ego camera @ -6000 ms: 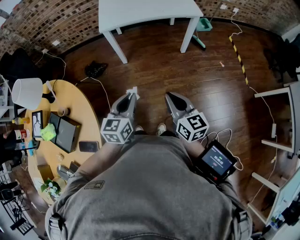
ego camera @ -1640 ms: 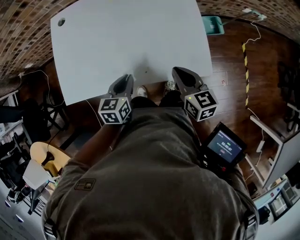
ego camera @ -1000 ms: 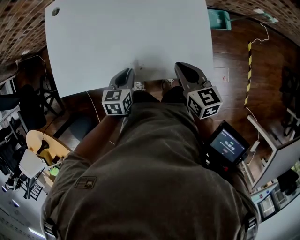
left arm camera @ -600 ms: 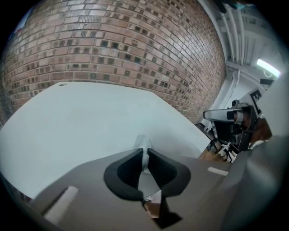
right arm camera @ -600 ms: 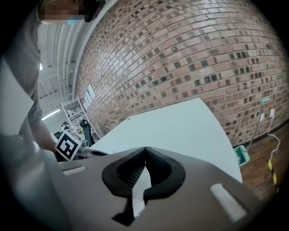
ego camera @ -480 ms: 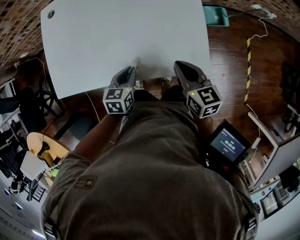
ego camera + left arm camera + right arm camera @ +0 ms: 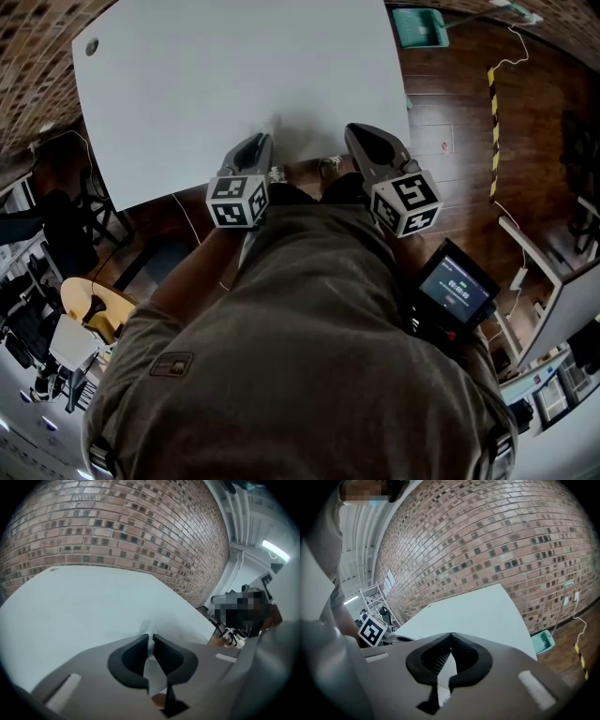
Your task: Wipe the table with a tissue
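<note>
The white table (image 7: pixel 234 84) fills the top of the head view, and its near edge runs just under both grippers. My left gripper (image 7: pixel 266 141) is shut on a white tissue (image 7: pixel 273 124), whose tip pokes out over that near edge. In the left gripper view the tissue (image 7: pixel 148 627) sits pinched between the dark jaws of the left gripper (image 7: pixel 151 637), above the table (image 7: pixel 70 602). My right gripper (image 7: pixel 353 132) hangs beside it at the same edge. In the right gripper view the right gripper (image 7: pixel 451 635) is shut with nothing in it.
A brick wall stands behind the table. A teal bin (image 7: pixel 419 25) and striped floor tape (image 7: pixel 490 103) lie to the right on the wooden floor. A cable hole (image 7: pixel 91 46) marks the table's far left corner. A round wooden table (image 7: pixel 89 305) stands at the lower left.
Six seconds ago I stood over bare floor, far from the white table; now I stand at its near edge. Over the last second both grippers have barely moved.
</note>
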